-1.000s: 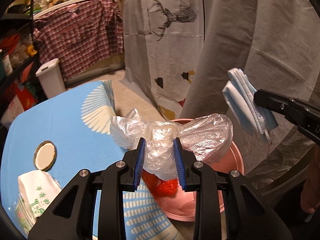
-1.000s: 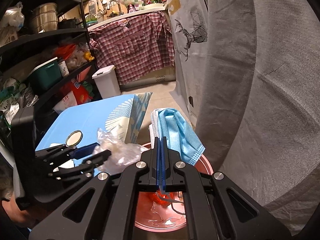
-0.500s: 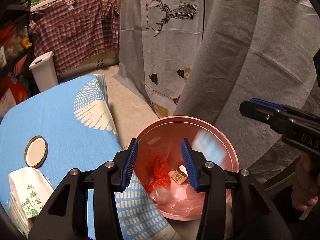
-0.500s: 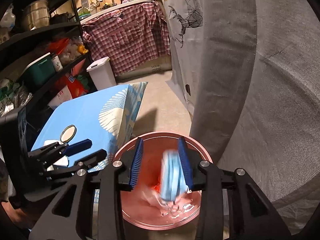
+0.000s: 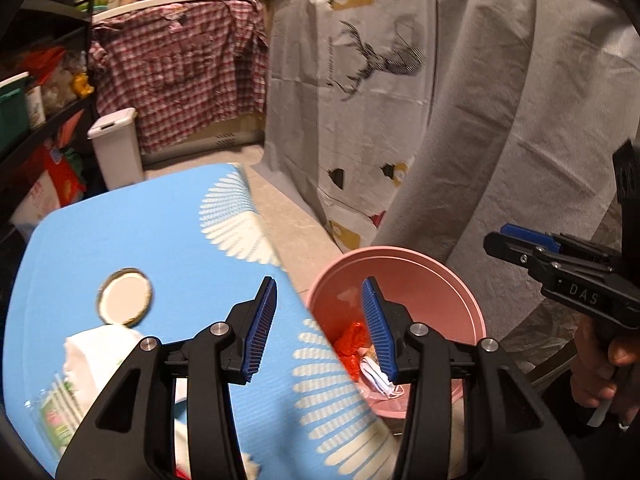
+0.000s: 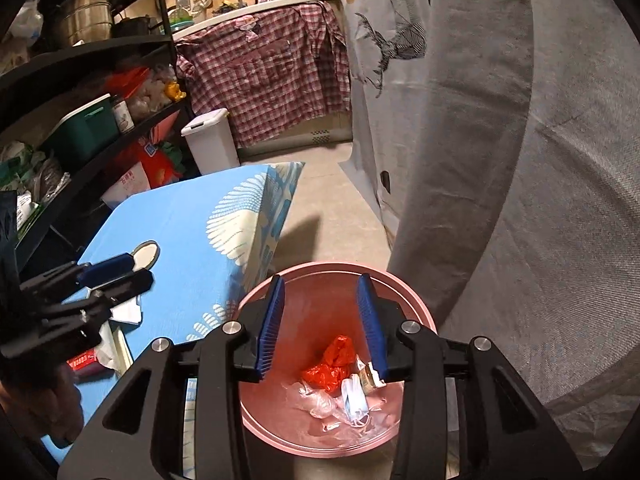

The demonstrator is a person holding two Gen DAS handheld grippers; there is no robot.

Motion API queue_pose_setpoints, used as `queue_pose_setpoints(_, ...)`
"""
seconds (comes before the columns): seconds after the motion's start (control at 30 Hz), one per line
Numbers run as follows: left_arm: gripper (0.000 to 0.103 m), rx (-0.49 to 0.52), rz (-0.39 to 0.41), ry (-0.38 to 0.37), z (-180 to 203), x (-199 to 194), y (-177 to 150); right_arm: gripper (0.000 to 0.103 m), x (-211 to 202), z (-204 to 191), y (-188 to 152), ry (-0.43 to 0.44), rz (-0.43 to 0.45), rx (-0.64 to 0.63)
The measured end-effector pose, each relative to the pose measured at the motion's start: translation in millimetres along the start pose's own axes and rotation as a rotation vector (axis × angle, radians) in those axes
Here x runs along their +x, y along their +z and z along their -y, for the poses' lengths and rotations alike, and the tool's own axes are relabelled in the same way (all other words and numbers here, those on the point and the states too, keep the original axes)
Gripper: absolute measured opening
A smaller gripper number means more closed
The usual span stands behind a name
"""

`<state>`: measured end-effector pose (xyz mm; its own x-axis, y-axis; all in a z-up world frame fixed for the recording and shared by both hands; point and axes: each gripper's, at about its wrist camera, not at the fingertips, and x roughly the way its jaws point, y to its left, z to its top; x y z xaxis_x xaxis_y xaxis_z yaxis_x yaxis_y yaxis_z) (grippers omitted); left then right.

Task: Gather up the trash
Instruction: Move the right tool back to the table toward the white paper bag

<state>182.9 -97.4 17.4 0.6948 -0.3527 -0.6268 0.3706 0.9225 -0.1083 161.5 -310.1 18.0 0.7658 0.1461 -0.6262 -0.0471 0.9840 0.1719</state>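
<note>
Both grippers empty, trash in the pink bin [image 6: 420, 312].
My right gripper [image 6: 322, 326] and left gripper [image 5: 318, 330] have just opened, nothing between them; mask [image 6: 354, 398] and plastic bag [image 6: 316, 400] lie at 6 o'clock inside.

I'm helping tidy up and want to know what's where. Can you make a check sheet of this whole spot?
Surface: blue tablecloth with white fan patterns; pink bin beside its edge.
Job's things: in the bin, red wrapper, clear plastic bag, blue face mask. On the table, jar lid, white paper bag.
Clutter: red packet near the table's edge.
Grippers: left claw open, empty, jaws just opened. Right claw open, empty over the bin, jaws just opened.
Cables: nothing seen.
Surroundings: grey cloth, deer-print sheet, plaid shirt, white lidded bin, black shelves.
</note>
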Motion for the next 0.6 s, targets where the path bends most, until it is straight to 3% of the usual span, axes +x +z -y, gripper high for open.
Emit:
queue_pose_setpoints(0.13,0.045,-0.025,0.018,0.028,-18.4,-16.8,-2.5,0.037,-6.7,-10.3,-1.3,0.007,0.028,-0.007)
queue_pose_setpoints(0.3,0.044,-0.057,0.031,0.079,-47.0,-38.6,-10.9,0.026,-13.1,-22.9,-1.8,0.061,0.048,0.022)
queue_pose_setpoints(0.6,0.038,-0.145,0.043,0.182,-109.5,-82.2,-37.0,0.026,-14.4,-87.9,-11.5,0.149,0.057,-0.049)
